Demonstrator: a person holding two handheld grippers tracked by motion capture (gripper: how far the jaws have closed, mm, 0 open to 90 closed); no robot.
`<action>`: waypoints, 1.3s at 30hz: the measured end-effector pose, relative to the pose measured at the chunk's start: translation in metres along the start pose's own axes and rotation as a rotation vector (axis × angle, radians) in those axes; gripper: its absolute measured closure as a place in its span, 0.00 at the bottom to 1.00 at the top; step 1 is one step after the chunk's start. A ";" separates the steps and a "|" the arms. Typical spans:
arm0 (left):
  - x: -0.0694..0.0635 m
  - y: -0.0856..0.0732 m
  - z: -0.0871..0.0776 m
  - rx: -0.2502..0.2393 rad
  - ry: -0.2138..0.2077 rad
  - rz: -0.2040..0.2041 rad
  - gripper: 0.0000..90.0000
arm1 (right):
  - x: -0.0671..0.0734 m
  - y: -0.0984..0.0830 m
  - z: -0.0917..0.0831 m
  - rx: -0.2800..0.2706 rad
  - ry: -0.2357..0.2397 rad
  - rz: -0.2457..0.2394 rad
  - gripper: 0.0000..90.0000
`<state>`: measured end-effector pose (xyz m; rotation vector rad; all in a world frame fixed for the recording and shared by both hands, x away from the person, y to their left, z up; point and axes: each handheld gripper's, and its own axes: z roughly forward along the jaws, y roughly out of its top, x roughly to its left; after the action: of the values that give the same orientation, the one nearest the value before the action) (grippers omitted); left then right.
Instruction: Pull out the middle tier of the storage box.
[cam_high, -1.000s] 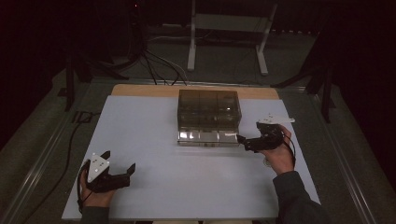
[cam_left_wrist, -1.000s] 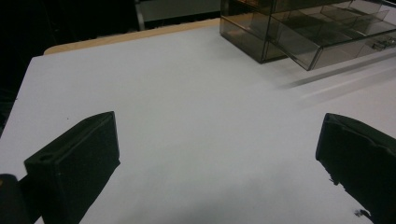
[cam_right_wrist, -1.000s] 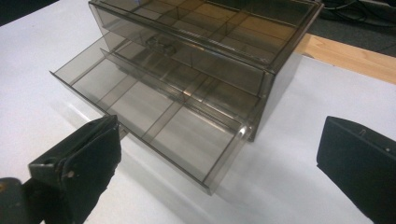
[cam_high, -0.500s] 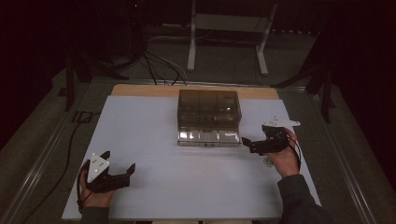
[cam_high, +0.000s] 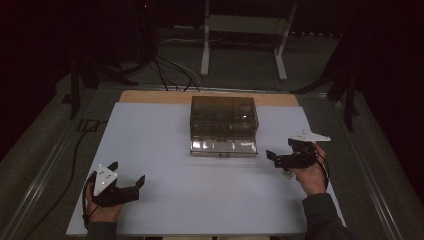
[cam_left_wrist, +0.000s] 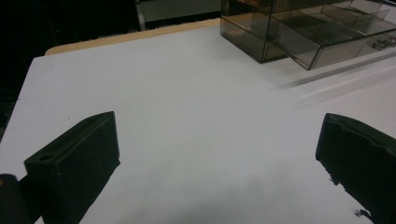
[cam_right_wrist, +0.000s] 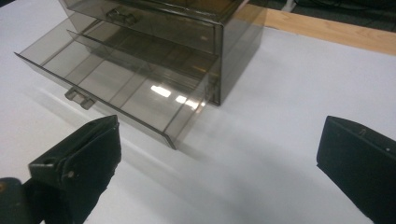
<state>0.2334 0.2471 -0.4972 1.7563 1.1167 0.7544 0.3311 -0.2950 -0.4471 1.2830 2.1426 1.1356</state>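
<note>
You see a drawer box (cam_high: 223, 119) of glossy, smoky clear plastic on a smooth matt white sheet (cam_high: 165, 150); bare wood edges the far table (cam_high: 150, 97).

The drawer box (cam_high: 223, 124) is showing a smoky, see-through grey-brown, with no pattern. Under the box, the table sheet (cam_high: 165, 145) is looking plain white. Behind the box, a light wood edge (cam_high: 155, 97) is showing tan. Both grippers, left (cam_high: 125, 180) and right (cam_high: 272, 157), are looking black, each with a pale grey plate.
</note>
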 end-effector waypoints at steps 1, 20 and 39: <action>0.000 0.000 0.000 -0.001 0.000 0.000 0.01 | -0.001 -0.001 -0.001 0.002 0.000 0.003 0.00; 0.000 0.000 0.000 -0.003 0.003 0.001 0.01 | -0.013 -0.016 -0.008 0.011 -0.040 0.026 0.00; 0.001 0.000 0.000 -0.008 0.014 -0.003 0.01 | -0.022 -0.038 -0.013 0.044 -0.090 0.024 0.00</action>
<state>0.2340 0.2478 -0.4970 1.7447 1.1233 0.7694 0.3134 -0.3294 -0.4717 1.3563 2.1021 1.0254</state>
